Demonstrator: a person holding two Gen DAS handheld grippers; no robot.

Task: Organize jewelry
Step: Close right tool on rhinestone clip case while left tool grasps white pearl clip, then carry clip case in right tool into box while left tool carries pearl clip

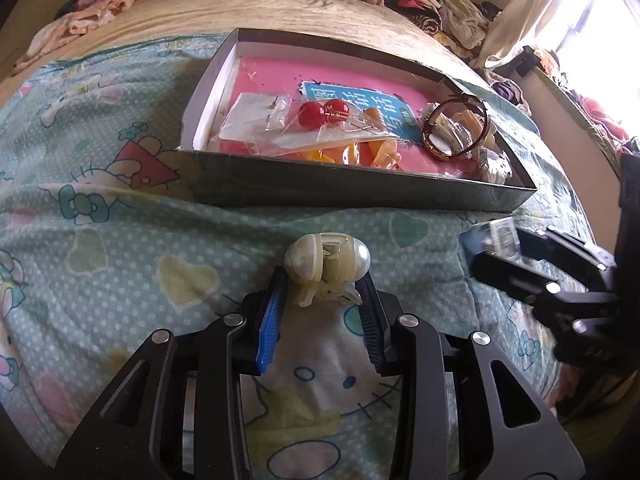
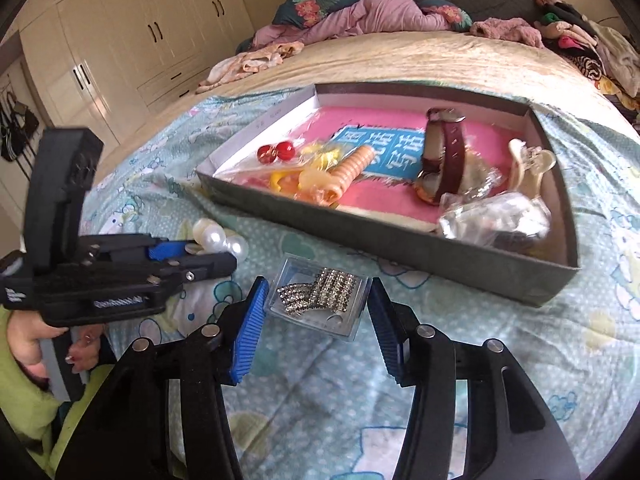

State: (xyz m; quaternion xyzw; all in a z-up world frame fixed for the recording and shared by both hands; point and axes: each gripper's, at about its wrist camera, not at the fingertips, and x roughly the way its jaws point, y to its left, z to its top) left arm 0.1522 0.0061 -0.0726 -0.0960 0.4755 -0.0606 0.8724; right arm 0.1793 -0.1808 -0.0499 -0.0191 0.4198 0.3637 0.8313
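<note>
A pearl hair clip (image 1: 326, 258) lies on the cartoon-print bedspread, and my left gripper (image 1: 323, 280) is shut on it, a blue pad pressing each side. Seen from the right wrist, the left gripper (image 2: 228, 258) has the pearls (image 2: 224, 240) at its tips. A small clear box with a rhinestone piece (image 2: 320, 294) rests on the bedspread between the pads of my right gripper (image 2: 318, 288). Those jaws stand just off its two sides, so it is open. Behind both lies the shallow grey tray (image 1: 320, 186) holding red bead earrings (image 1: 324, 112) and a watch (image 1: 456, 128).
The tray (image 2: 400, 248) also holds orange clips (image 2: 352, 172), a clear claw clip (image 2: 528, 168) and crinkled plastic bags. Clothes are heaped at the bed's far end (image 2: 360, 12). Wardrobe doors (image 2: 120, 40) stand to the left. A hand in a green sleeve (image 2: 32, 344) holds the left gripper.
</note>
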